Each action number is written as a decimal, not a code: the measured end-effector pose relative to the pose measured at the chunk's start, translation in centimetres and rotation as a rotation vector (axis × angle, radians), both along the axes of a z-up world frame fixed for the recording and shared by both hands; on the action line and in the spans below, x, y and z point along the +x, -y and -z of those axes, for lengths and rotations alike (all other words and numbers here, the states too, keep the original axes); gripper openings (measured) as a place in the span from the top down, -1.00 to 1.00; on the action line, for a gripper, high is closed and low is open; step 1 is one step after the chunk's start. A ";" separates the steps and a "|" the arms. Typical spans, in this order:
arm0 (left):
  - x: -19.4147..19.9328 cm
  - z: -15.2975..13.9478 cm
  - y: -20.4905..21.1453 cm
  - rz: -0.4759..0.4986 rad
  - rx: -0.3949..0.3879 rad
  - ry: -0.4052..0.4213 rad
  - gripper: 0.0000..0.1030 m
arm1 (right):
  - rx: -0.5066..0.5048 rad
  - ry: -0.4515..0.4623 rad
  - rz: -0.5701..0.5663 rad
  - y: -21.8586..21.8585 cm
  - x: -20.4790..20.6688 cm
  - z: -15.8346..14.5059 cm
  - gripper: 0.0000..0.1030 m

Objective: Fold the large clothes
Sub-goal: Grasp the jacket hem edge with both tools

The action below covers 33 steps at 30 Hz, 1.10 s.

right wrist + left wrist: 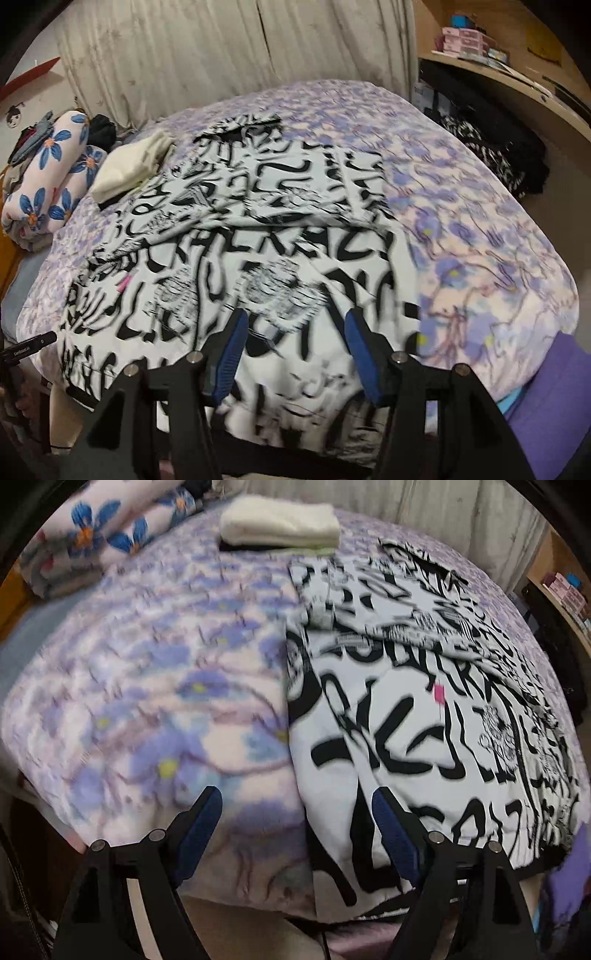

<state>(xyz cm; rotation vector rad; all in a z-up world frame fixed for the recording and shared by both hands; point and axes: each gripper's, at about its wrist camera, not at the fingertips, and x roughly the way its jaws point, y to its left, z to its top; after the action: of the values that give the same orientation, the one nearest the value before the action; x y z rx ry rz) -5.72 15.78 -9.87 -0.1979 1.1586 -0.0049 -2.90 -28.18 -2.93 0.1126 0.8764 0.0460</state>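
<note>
Left wrist view: a large white garment printed with bold black lettering (424, 709) lies spread on a bed covered by a purple-and-white floral quilt (147, 672). Its upper part is folded across itself, and its near hem hangs over the bed edge. The left tool (297, 805) stands with its blue-padded jaws wide apart and nothing between the pads; the garment's left edge runs up between them, the right finger over the cloth, the left over bare quilt. Ahead of the left tool, a folded cream cloth (280, 526) rests at the far end of the quilt, with a rolled white blanket bearing blue flowers (92, 528) to its left.

Right wrist view: the right tool (293, 325) hangs above the garment's near portion, jaws parted, gripping nothing. Pale pleated curtains (221, 51) hang beyond the bed; a curved wooden shelf (517, 85) stands far right.
</note>
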 end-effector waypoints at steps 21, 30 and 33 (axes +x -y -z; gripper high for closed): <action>2.7 3.7 3.3 0.120 -0.037 -0.009 -0.93 | 0.135 -0.192 0.017 5.6 -2.0 7.4 -0.06; 3.6 4.4 3.5 0.148 -0.045 0.011 -0.77 | 0.164 -0.157 -0.051 5.0 -2.0 7.8 0.60; 3.1 3.3 4.5 0.191 -0.049 0.038 -0.05 | 0.119 -0.158 -0.039 4.4 -1.6 7.6 0.80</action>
<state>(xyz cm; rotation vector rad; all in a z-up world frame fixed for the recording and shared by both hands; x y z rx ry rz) -2.57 11.25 -13.13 -0.1297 1.1370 -0.2045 -4.55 -32.57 -10.55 0.2125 1.0342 0.1274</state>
